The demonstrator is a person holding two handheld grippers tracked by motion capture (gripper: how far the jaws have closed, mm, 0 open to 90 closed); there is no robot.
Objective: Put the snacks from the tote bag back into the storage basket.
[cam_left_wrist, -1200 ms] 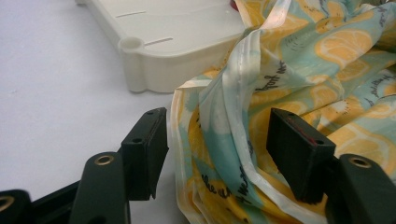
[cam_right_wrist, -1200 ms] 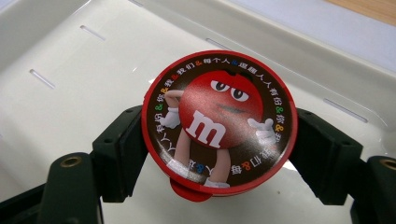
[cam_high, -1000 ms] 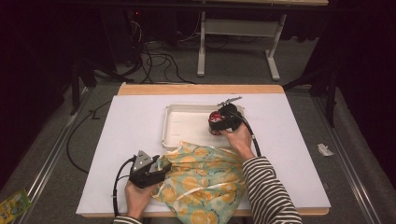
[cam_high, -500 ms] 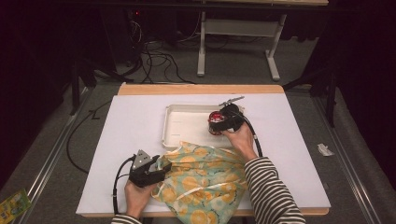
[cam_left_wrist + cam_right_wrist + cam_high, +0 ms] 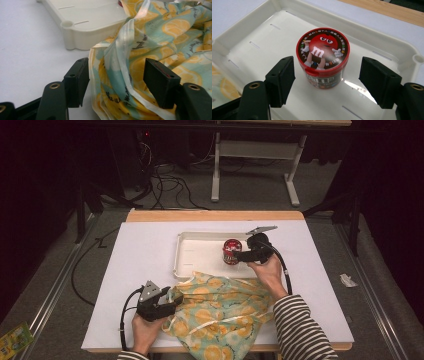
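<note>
High view: the candy tub stands upright in the white tray on the surface, with the right tool just beside it.

Left gripper view: the left tool is released around the lemon-print bag.

Right gripper view: the right tool's jaws, having just narrowed slightly, flank the tub without touching.

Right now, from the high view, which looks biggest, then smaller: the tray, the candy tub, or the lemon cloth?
1. Lemon cloth, though nearer the camera.
2. Tray, nearly as big.
3. Candy tub, clearly smallest.
</note>
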